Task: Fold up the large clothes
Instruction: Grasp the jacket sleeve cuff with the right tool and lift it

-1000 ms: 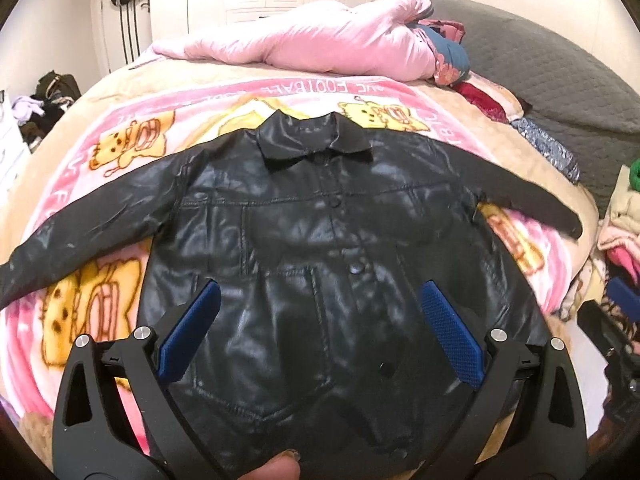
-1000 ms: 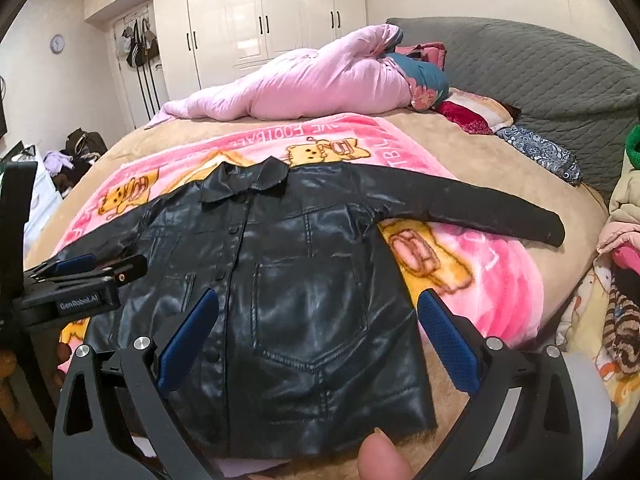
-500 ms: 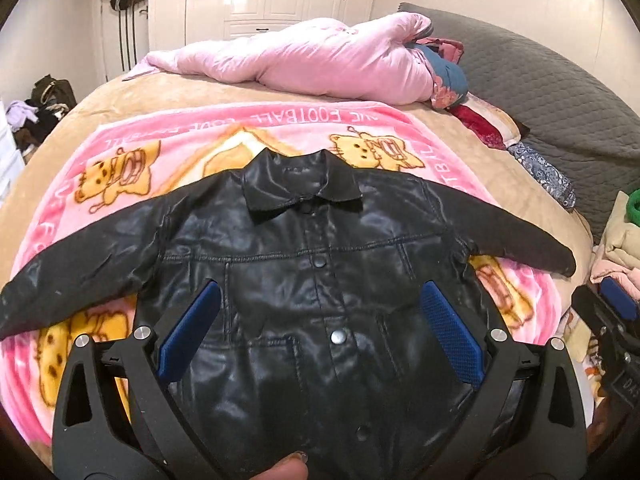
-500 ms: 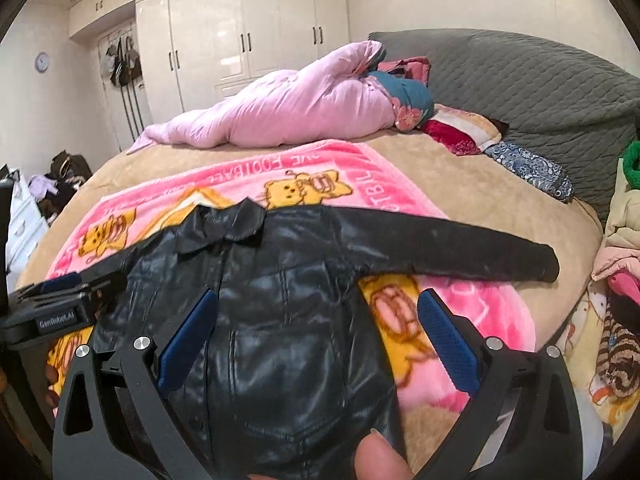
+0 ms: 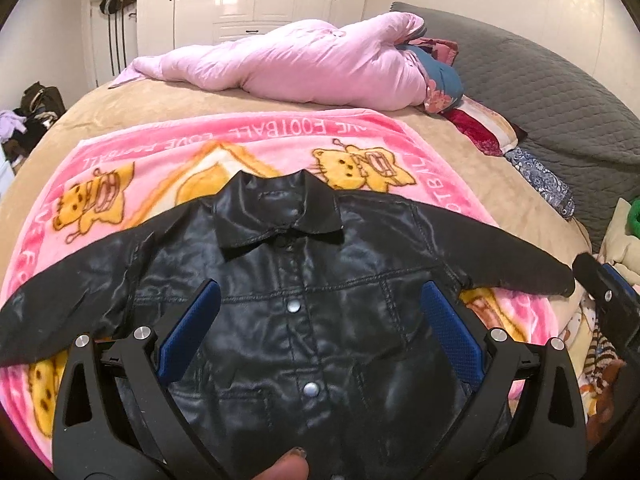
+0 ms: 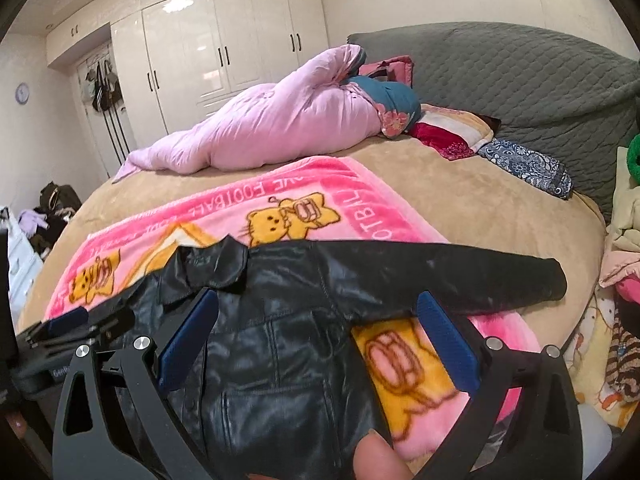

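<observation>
Black jacket (image 5: 312,280) lies face-up, buttoned, sleeves spread, on the pink blanket (image 5: 280,136) over the bed. Left gripper (image 5: 320,332) and right gripper (image 6: 316,340) both hover above it, jaws spread, holding nothing. Risks: glossy material may slip from a pinch; blanket could get caught along with a sleeve.

Your left gripper (image 5: 320,332) has moved up the black jacket (image 5: 312,280) from its hem toward the collar; your right gripper (image 6: 318,336) has advanced toward its outstretched sleeve (image 6: 460,276).
</observation>
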